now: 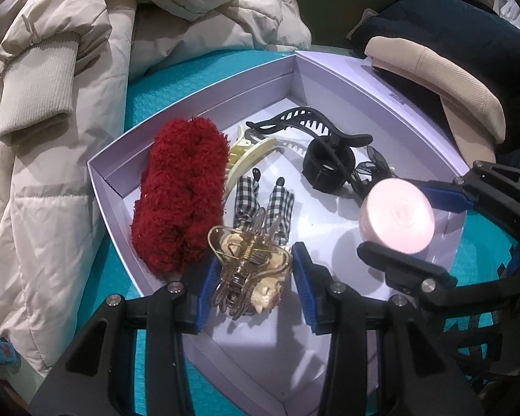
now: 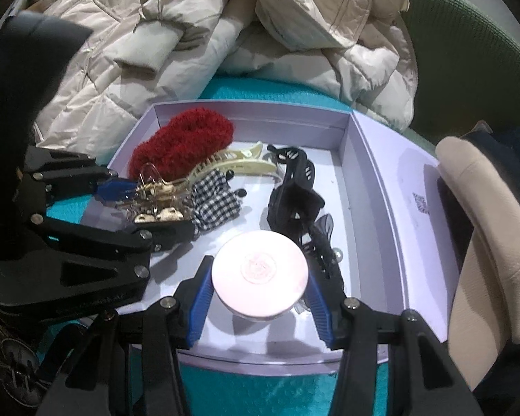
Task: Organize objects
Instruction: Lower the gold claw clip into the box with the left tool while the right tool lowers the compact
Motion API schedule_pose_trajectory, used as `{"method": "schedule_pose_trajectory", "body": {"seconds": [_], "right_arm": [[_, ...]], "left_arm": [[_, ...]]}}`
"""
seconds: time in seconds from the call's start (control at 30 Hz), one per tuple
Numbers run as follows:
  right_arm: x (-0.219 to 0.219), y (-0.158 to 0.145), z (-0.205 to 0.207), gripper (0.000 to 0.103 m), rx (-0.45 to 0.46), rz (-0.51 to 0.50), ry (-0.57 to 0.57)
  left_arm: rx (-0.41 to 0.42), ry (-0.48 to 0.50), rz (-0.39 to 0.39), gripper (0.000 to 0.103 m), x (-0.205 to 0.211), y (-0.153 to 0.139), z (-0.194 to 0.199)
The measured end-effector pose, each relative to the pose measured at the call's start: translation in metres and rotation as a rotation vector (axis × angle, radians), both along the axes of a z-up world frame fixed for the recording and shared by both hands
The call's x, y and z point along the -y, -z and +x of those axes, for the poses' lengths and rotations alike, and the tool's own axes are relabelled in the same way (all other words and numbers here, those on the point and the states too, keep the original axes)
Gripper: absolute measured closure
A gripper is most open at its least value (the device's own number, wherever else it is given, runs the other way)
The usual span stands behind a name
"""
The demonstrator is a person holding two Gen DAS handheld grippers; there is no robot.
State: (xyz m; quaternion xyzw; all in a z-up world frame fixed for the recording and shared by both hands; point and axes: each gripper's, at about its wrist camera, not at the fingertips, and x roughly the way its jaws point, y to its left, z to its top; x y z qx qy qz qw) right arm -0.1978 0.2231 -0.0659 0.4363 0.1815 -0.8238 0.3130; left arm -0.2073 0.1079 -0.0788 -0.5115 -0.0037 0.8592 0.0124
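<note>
We see the red fuzzy scrunchie [image 1: 180, 194] lying at the left of the lavender box [image 1: 204, 86], long axis along the left wall. The left gripper [image 1: 256, 277] is part-closed on a gold-and-cream claw clip [image 1: 249, 270], clip's long axis across the blue pads, over the box's near corner. The right gripper [image 2: 260, 298] is part-closed on a round pink jar [image 2: 260, 274], lid up, above the box floor beside the black clips [image 2: 294, 194].
</note>
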Motion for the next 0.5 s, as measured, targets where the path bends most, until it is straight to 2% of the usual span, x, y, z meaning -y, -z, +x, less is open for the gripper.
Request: {"method": "schedule_pose_trajectory", "body": {"seconds": [0.5], "right_arm": [[-0.001, 0.012, 0.001, 0.052, 0.035, 0.052, 0.017]], "left_arm": [[0.051, -0.007, -0.037, 0.063, -0.003, 0.002, -0.003]]}}
